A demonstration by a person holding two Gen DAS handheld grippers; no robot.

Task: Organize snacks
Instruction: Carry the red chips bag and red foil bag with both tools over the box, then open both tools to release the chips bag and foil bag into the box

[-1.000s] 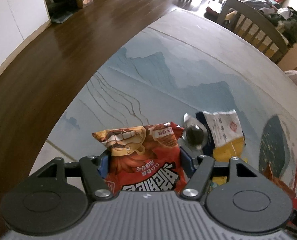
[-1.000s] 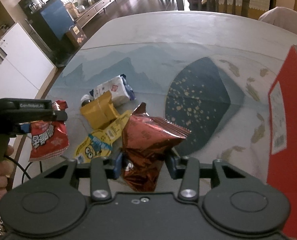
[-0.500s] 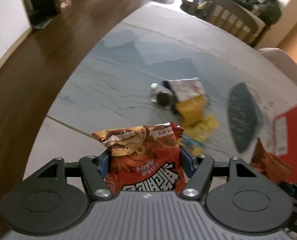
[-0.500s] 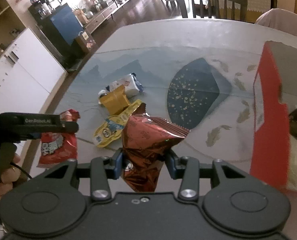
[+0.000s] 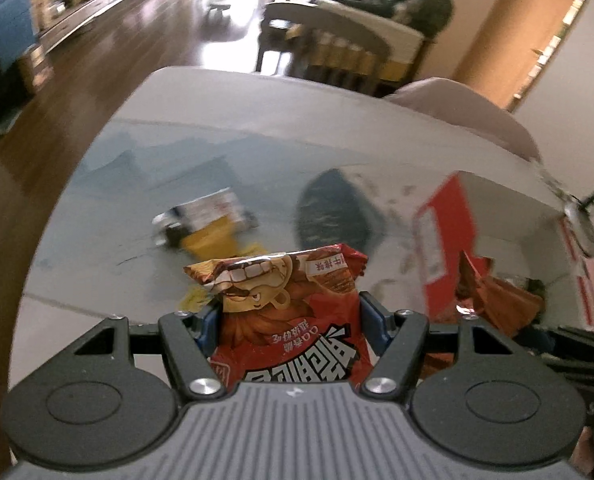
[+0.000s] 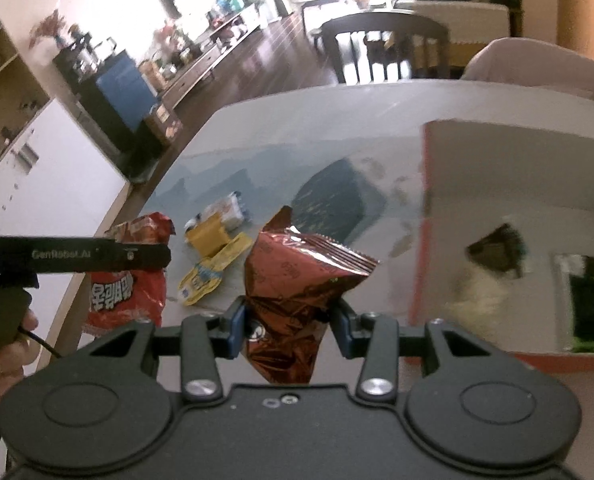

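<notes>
My left gripper (image 5: 289, 320) clamps the red snack bag (image 5: 293, 320), my right gripper (image 6: 287, 326) the brown foil bag (image 6: 297, 280), both raised toward the red box (image 6: 509, 184) at frame right for dropping in.

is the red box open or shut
Open. In the right wrist view the red box shows its pale inside, with something dark and something whitish lying in it; no lid covers the top.

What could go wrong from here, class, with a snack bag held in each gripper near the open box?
The right gripper pinches only the crumpled lower end of the shiny brown foil bag, so it might slip out. The red cardboard box has a thin upright wall that either bag could snag. The left gripper with the red snack bag might crowd the right one.
</notes>
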